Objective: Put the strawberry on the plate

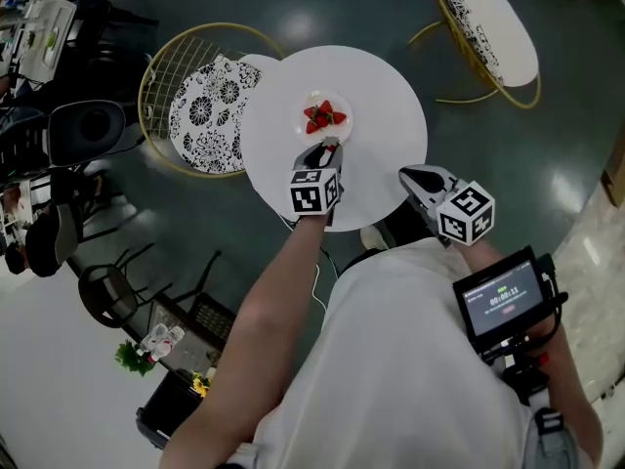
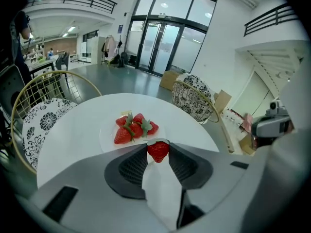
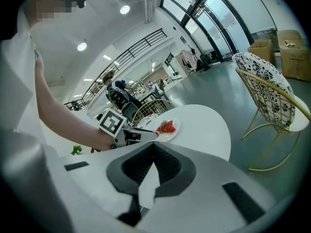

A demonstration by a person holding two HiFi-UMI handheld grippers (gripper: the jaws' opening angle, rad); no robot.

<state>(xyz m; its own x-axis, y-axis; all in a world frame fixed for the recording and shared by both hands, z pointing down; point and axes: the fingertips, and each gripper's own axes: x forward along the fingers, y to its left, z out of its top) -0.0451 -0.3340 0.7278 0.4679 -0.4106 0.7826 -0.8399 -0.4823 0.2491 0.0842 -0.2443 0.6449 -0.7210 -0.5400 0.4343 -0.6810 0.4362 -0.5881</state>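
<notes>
A small white plate [image 1: 340,106] lies near the middle of the round white table [image 1: 391,96] and holds several red strawberries [image 1: 323,116]. My left gripper [image 1: 329,146] hovers at the plate's near rim, shut on one more strawberry [image 2: 158,151] pinched at its jaw tips. In the left gripper view the plate [image 2: 105,136] and its strawberries [image 2: 133,129] lie just beyond the held fruit. My right gripper [image 1: 406,174] hangs over the table's near right edge, shut and holding nothing. The right gripper view shows its jaws [image 3: 154,144] closed, with the plate [image 3: 174,129] and the left gripper [image 3: 142,136] beyond.
A gold wire chair with a black-and-white patterned cushion [image 1: 207,101] stands left of the table, and another one [image 1: 493,29] at the far right. Dark chairs and clutter [image 1: 68,135] fill the left side. The person's torso [image 1: 391,360] is close to the table's near edge.
</notes>
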